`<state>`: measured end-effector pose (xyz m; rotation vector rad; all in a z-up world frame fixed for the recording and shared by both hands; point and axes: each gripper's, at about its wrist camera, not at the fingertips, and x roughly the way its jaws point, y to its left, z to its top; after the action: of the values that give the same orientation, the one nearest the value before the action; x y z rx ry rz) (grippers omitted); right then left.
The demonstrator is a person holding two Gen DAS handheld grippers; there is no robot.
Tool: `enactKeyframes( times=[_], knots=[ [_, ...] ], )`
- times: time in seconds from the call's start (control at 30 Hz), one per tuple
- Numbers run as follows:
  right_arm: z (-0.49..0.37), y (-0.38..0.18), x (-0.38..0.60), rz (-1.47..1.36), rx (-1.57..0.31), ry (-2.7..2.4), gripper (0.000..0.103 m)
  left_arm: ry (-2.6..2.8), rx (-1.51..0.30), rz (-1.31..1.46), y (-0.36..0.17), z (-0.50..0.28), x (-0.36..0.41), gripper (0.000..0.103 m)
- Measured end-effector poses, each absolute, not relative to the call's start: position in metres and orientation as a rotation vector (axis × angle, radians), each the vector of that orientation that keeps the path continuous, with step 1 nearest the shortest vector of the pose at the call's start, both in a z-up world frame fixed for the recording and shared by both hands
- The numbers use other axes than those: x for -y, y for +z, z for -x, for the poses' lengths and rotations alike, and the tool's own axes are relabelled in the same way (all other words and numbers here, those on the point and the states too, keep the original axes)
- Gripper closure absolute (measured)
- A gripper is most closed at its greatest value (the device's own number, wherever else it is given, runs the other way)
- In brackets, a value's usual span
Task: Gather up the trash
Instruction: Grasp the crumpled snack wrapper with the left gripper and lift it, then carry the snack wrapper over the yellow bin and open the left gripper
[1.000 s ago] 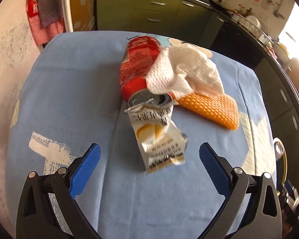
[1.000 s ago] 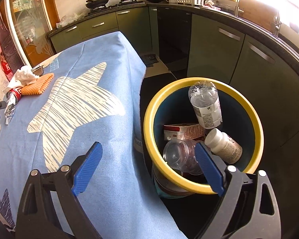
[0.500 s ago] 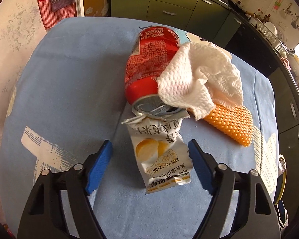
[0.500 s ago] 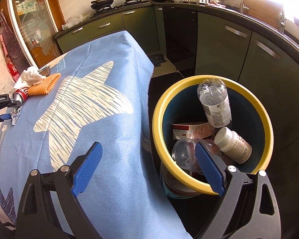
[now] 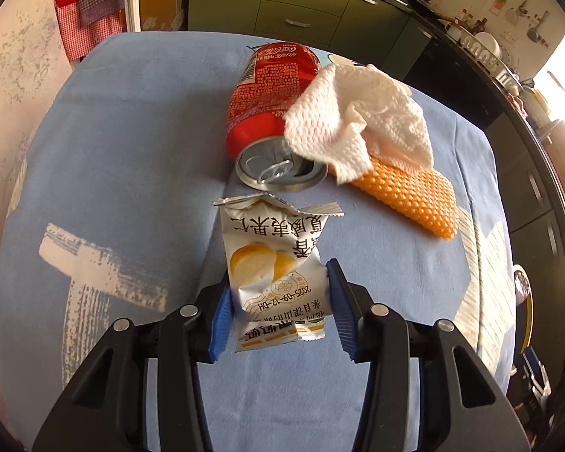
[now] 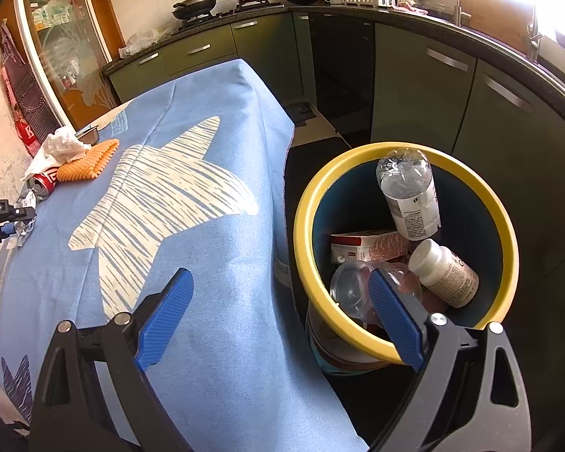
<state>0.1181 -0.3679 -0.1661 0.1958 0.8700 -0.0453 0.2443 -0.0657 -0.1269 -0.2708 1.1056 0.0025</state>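
Left tool (image 5: 278, 307): jaws have just been closing, now clamping the snack wrapper (image 5: 273, 263) lying near on the tabletop (image 5: 132, 143); lifting straight is advisable, sparing the can (image 5: 271, 109) beyond; right tool (image 6: 278, 318) gaping, empty; bin (image 6: 406, 150) right.

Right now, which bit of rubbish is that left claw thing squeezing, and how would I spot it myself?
Find the table's blue cloth with its small heap of litter. Nearest the left gripper lies a white snack wrapper, torn open, pinched between the blue pads. Unlike the red can, white paper towel and orange sponge beyond it, it shows yellow buns and printed writing.
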Motion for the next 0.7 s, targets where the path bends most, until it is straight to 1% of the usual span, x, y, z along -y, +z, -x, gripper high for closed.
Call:
enactKeyframes(
  times=[0.2, 0.33, 0.53, 0.7],
  knots=[
    [-0.114, -0.161, 0.363, -0.183, -0.861, -0.045, 0.014, -0.059, -1.072, 0.18, -0.11, -0.209, 0.08, 0.057],
    [-0.105, -0.159, 0.371, -0.192, -0.854, -0.074, 0.014, -0.135, -1.051, 0.111, -0.094, -0.192, 0.105, 0.057],
    [-0.079, -0.161, 0.406, -0.226, -0.849, -0.205, 0.014, -0.335, -1.035, 0.015, -0.075, -0.178, 0.176, 0.057],
    [-0.055, -0.163, 0.444, -0.27, -0.845, -0.31, 0.014, -0.529, -1.027, -0.08, -0.068, -0.168, 0.26, 0.057]
  ],
)
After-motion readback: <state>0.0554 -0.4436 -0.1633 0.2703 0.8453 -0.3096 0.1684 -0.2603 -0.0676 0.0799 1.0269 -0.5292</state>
